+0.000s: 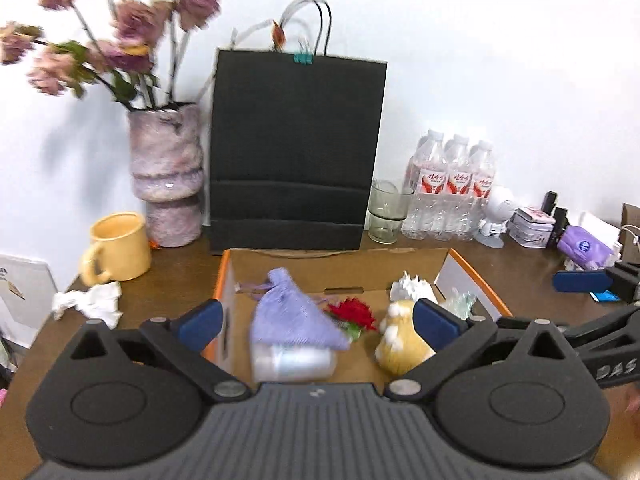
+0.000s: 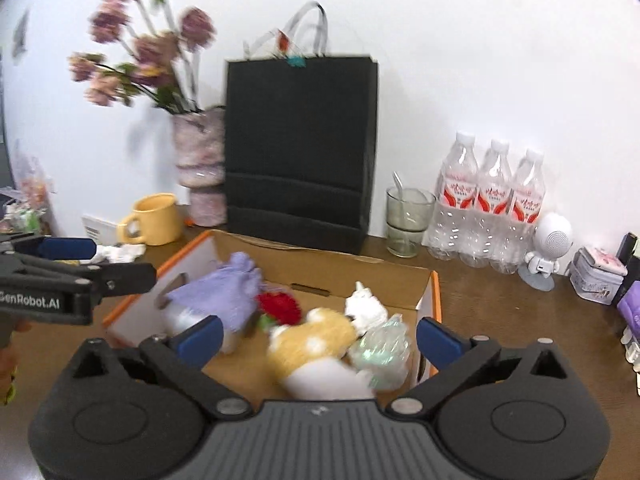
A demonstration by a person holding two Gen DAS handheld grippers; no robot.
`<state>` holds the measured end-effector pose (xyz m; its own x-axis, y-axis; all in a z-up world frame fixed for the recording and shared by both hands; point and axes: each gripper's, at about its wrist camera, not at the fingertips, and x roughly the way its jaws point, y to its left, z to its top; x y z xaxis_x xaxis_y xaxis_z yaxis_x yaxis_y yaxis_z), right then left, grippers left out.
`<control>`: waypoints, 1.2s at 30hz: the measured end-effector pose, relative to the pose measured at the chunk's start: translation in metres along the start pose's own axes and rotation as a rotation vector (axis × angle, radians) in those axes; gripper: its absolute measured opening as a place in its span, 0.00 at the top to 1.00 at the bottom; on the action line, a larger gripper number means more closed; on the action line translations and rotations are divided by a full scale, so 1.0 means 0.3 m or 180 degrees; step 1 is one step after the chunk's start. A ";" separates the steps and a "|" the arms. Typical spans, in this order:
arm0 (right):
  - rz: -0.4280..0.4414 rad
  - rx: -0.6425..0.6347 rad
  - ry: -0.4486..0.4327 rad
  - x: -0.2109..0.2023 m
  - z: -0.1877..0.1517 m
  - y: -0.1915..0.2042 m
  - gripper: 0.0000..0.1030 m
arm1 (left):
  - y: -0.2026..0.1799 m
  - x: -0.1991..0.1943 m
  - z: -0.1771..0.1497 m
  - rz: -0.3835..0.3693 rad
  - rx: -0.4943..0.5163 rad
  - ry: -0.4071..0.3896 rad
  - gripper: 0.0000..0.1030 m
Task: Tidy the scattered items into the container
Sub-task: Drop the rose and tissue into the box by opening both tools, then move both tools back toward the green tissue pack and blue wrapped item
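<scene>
Both grippers stand wide open and empty above a cardboard box [image 1: 472, 276] with orange-edged flaps on a brown wooden table [image 1: 176, 280]. In the left wrist view the left gripper [image 1: 318, 322] fills the bottom of the frame, nothing between its blue pads; the right gripper [image 1: 582, 282] juts in at the right edge, jaws apart.

Inside the box, at lower centre of both views, lie a lilac knitted pouch [image 1: 298, 316] draped over a white bottle [image 1: 294, 364], a red flower [image 1: 354, 314], a yellow plush toy [image 1: 402, 340] and – toward the box's right wall – a crumpled white paper [image 1: 410, 286] and a clear plastic wrapper [image 2: 380, 346].

One item remains outside: a crumpled white tissue [image 1: 90, 302] on the table at left, just below a yellow mug [image 1: 118, 246].

The right wrist view shows the right gripper [image 2: 318, 338] low in frame – the left gripper [image 2: 68, 248] enters at its left edge.

A black paper bag [image 1: 296, 152] stands behind the box.
</scene>
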<state>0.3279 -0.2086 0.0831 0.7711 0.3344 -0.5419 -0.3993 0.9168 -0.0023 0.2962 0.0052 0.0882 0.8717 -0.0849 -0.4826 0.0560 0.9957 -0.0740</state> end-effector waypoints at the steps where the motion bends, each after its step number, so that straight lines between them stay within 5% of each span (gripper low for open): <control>1: 0.0005 -0.0011 -0.0021 -0.026 -0.019 0.012 0.00 | 0.016 -0.032 -0.028 -0.0006 0.0006 -0.0016 0.00; 8: -0.0029 0.0123 -0.0156 -0.194 -0.233 0.082 0.00 | 0.132 -0.208 -0.248 0.0071 -0.0084 -0.0026 0.00; 17: 0.0046 0.0312 -0.0107 -0.237 -0.481 0.170 0.00 | 0.222 -0.338 -0.488 0.0191 -0.0299 0.0056 0.00; 31: -0.0145 0.0029 -0.0170 -0.209 -0.567 0.280 0.00 | 0.078 -0.312 -0.597 0.0356 0.0206 -0.0245 0.00; 36: -0.0163 -0.0039 -0.0118 -0.189 -0.596 0.297 0.00 | 0.094 -0.316 -0.592 0.0392 0.0088 -0.0327 0.00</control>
<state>0.1599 -0.1850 -0.0367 0.8084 0.2951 -0.5092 -0.3646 0.9303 -0.0396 0.1289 0.0348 -0.0232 0.9180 0.0407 -0.3946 -0.0421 0.9991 0.0051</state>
